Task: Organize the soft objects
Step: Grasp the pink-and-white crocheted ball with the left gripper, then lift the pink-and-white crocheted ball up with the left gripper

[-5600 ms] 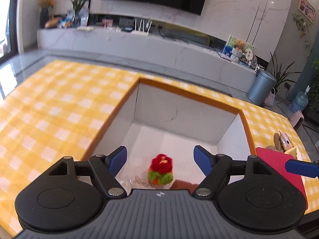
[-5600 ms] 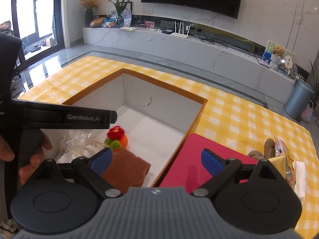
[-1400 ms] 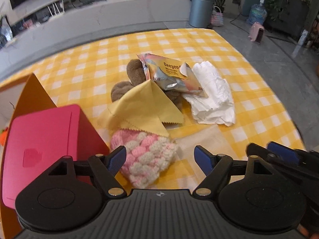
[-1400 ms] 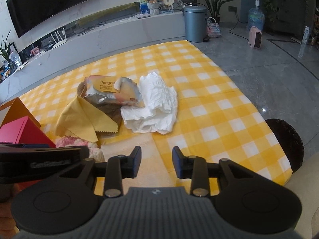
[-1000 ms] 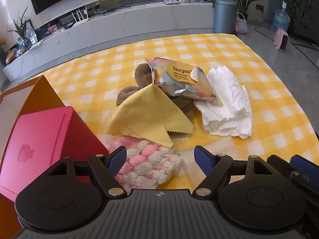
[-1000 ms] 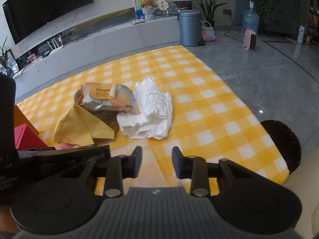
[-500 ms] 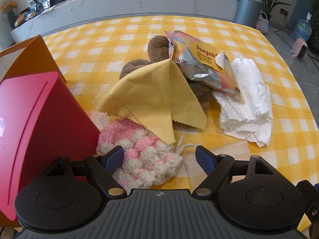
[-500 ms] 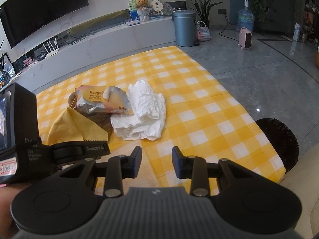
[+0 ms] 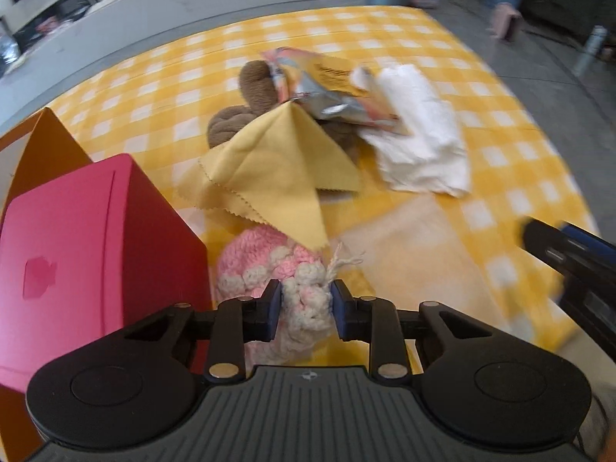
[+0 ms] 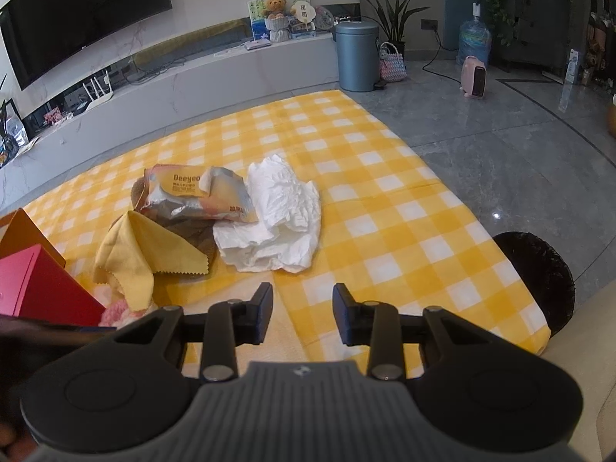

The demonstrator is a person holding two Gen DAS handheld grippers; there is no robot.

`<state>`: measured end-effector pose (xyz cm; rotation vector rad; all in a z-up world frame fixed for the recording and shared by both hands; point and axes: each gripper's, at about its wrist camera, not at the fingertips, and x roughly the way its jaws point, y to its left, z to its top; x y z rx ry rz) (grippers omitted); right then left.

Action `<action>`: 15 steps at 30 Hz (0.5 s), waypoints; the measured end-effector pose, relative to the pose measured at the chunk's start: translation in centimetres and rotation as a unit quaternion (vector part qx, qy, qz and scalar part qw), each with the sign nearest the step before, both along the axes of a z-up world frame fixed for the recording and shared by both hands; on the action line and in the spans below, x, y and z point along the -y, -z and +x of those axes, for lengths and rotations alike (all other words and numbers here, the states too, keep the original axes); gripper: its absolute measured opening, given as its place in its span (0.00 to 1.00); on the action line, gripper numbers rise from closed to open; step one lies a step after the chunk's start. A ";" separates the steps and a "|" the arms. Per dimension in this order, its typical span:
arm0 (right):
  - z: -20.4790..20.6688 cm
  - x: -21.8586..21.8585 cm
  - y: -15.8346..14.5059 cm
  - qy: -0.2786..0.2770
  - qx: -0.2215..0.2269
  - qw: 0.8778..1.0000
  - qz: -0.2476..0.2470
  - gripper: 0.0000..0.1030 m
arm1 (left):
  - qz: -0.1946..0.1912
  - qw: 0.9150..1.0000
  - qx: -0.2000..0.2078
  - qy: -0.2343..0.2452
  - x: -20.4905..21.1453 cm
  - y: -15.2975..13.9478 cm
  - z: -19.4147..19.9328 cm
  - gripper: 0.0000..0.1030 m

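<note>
On the yellow checked cloth we see a small pile of soft things, and our left gripper has just been closing its jaws on the nearest of them: the pink and white crocheted piece. Both blue pads press into its white knotted end, which bulges between them, so the grip looks firm. A frayed yarn tail sticks up just above the pads. The crocheted piece lies right beside the red box, with one corner of the yellow cloth square draped over its far edge.

Behind that square sits a brown plush toy, partly covered by a silver and orange snack packet. A crumpled white cloth touches the packet on its right side.

Our right gripper hangs over bare cloth nearer the table's edge, jaws a modest way apart with nothing between them. An orange box flap rises behind the red box.
</note>
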<state>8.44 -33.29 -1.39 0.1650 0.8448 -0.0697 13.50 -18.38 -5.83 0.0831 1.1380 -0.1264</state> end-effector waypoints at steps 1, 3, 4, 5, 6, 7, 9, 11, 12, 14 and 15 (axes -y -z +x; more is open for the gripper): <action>0.0 -0.1 0.1 -0.002 -0.003 1.000 -0.001 0.33 | -0.009 1.000 -0.001 0.010 -0.2 -0.2 -0.6 0.30; 0.1 -0.3 0.2 -0.006 -0.007 1.000 -0.003 0.33 | -0.024 0.999 -0.010 0.019 -0.6 -0.5 -1.7 0.30; 0.2 -0.4 0.2 -0.007 -0.008 1.000 -0.005 0.33 | -0.032 0.999 -0.016 0.022 -0.9 -0.4 -2.3 0.30; 0.2 -0.5 0.2 -0.008 -0.008 1.000 -0.006 0.33 | -0.040 0.999 -0.022 0.026 -1.1 -0.3 -2.8 0.30; 0.2 -0.6 0.2 -0.009 -0.008 1.000 -0.007 0.33 | -0.049 0.998 -0.027 0.029 -1.3 -0.3 -3.2 0.30; 0.2 -0.6 0.2 -0.009 -0.009 1.000 -0.009 0.33 | -0.056 0.998 -0.028 0.032 -1.5 -0.2 -3.7 0.31; 0.3 -0.8 0.3 -0.008 -0.012 1.000 -0.014 0.33 | -0.056 0.997 -0.028 0.038 -1.7 0.1 -4.1 0.39; 0.4 -1.1 0.5 -0.011 -0.015 1.000 -0.017 0.33 | -0.039 0.998 -0.027 0.046 -1.4 0.5 -4.4 0.62; 0.4 -1.1 0.5 -0.013 -0.016 1.000 -0.018 0.33 | -0.027 0.998 -0.032 0.046 -1.3 0.7 -4.3 0.72; 0.5 -1.2 0.6 -0.015 -0.018 1.000 -0.018 0.33 | -0.010 0.998 -0.054 0.022 -1.2 1.3 -4.2 0.86; 0.5 -1.2 0.7 -0.015 -0.019 1.000 -0.017 0.33 | -0.014 0.998 -0.061 0.008 -1.2 1.6 -4.1 0.86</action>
